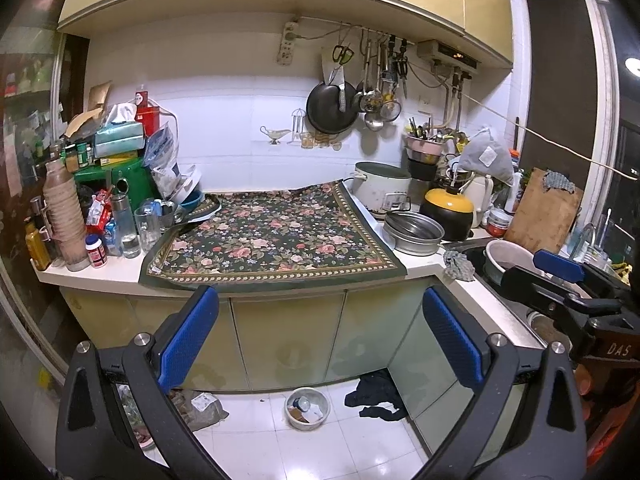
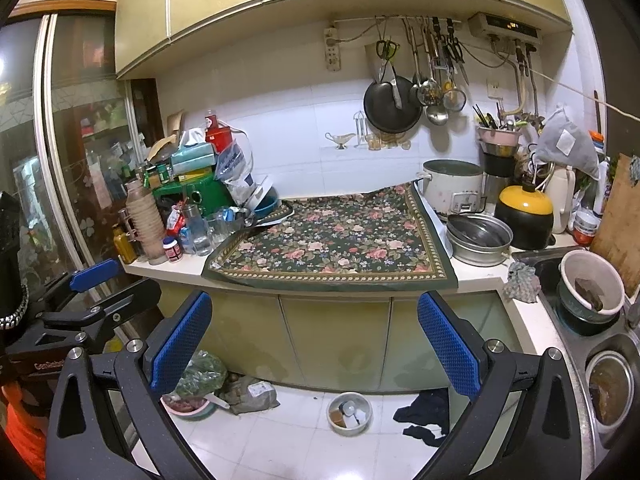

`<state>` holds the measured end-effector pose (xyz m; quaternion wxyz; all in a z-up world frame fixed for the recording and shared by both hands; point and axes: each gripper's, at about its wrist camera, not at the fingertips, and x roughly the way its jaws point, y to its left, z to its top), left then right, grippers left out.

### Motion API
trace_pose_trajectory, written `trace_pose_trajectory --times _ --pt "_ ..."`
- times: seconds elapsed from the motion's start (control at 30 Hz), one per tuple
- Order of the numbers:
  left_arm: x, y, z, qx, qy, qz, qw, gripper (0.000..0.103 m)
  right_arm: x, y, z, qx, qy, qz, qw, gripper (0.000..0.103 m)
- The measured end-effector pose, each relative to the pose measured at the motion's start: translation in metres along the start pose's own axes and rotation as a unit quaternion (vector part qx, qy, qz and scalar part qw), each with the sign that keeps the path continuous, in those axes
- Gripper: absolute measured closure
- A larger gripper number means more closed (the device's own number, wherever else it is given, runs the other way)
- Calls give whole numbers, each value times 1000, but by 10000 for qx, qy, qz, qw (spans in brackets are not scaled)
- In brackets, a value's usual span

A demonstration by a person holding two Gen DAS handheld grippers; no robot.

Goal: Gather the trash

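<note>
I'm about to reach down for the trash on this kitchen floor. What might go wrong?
The bowl of scraps sits beside a dark cloth; the right gripper might snag the cloth instead. Both grippers, left gripper included, hang open near the cabinet doors, so lowering them could knock the doors.

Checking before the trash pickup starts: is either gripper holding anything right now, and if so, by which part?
Nothing is held. The left gripper and the right gripper are both open and empty, above the floor.

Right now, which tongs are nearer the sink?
Right. The right tongs hang beside the sink; the left tongs sit further left, before the counter's cabinets.
</note>
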<state>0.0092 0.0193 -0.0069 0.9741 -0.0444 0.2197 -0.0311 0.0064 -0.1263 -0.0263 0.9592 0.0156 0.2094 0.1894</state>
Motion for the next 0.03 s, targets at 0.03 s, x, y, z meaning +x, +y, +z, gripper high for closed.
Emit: trace_pose_trajectory --times 0.03 --pt "4 0 1 -8 10 29 10000 1 4 -2 2 20 23 20 10000 1"
